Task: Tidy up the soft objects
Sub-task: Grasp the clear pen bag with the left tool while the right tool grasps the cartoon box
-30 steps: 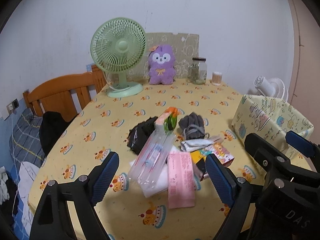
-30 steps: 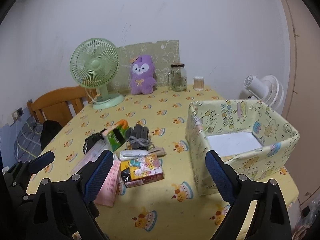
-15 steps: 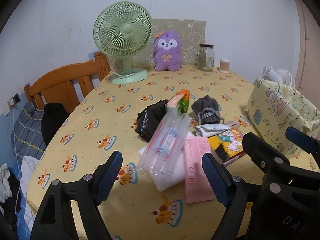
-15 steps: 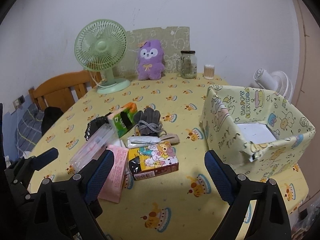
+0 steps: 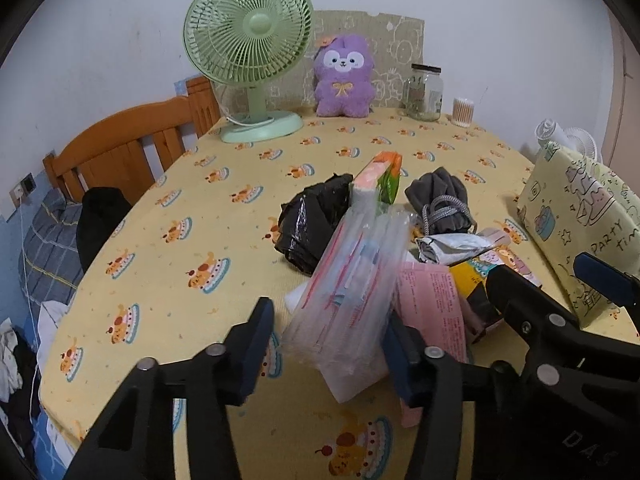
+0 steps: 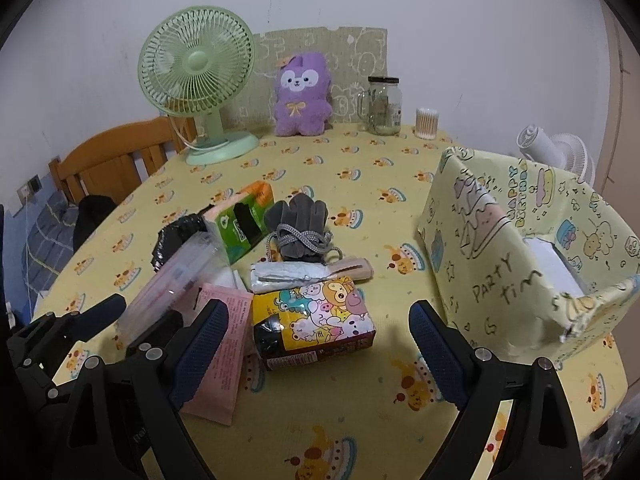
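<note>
A pile of soft items lies mid-table: a clear plastic pack, a pink pack, a black bag, grey gloves, an orange-green tissue pack, a silvery pouch and a cartoon-printed pack. My left gripper is closing with the near end of the clear pack between its jaws. The right pad is at the pack and a gap shows at the left pad. My right gripper stands open wide just in front of the cartoon pack, holding nothing.
An open yellow party-print box stands to the right of the pile. At the back stand a green fan, a purple plush, a glass jar and a cotton swab tub. A wooden chair is on the left.
Both grippers have come forward and down toward the pile. The left jaws have narrowed around the clear pack. The right jaws have kept the same width.
</note>
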Demonstrator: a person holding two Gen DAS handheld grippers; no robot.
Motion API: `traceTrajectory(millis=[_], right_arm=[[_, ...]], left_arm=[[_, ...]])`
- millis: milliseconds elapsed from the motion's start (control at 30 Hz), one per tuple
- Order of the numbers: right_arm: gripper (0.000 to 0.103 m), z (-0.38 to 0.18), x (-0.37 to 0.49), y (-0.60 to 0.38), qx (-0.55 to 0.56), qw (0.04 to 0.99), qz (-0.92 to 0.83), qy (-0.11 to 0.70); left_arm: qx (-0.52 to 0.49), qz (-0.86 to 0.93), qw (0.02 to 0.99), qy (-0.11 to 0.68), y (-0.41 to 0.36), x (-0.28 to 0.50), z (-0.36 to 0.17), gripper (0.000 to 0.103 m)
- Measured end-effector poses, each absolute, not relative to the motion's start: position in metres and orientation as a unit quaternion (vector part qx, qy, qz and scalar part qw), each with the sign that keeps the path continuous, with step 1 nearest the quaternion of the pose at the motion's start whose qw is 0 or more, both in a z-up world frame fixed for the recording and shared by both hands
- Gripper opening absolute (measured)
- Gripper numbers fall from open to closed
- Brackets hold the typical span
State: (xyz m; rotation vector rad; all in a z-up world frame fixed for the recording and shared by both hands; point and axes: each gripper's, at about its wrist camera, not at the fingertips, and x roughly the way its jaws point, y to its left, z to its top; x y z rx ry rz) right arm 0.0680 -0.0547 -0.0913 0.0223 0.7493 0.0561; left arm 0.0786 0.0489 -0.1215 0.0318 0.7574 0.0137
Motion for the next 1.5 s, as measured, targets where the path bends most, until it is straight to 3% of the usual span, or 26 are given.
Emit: traceTrajectory(millis=[400, 567, 700, 1067, 1500], right_arm=[[0.093, -0.116, 0.089, -0.058, 0.031, 0.914, 0.028, 0.404], [0.08, -0.121, 0.092, -0.057, 0.046, 0.908, 0.042, 0.414], [0.077, -0.121, 0.092, -0.055, 0.04, 0.909, 0.043, 0.414], [0.075, -0.105, 0.084, -0.056, 0.037, 0.918, 0.044, 0.393], [0.075, -0.076, 0.073, -0.056, 0.04, 0.928, 0.053, 0.368]], left_arm=[[0.039, -0.002, 0.924, 0.38, 0.039, 0.089, -0.131, 0.046], [0.056, -0.001, 0.926, 0.374, 0.034, 0.087, -0.132, 0.042], [0.064, 0.004, 0.927, 0.369, 0.031, 0.085, -0.132, 0.04], [0.054, 0.009, 0.932, 0.358, 0.035, 0.08, -0.118, 0.012], [0.05, 0.001, 0.942, 0.332, 0.026, 0.069, -0.091, 0.011]])
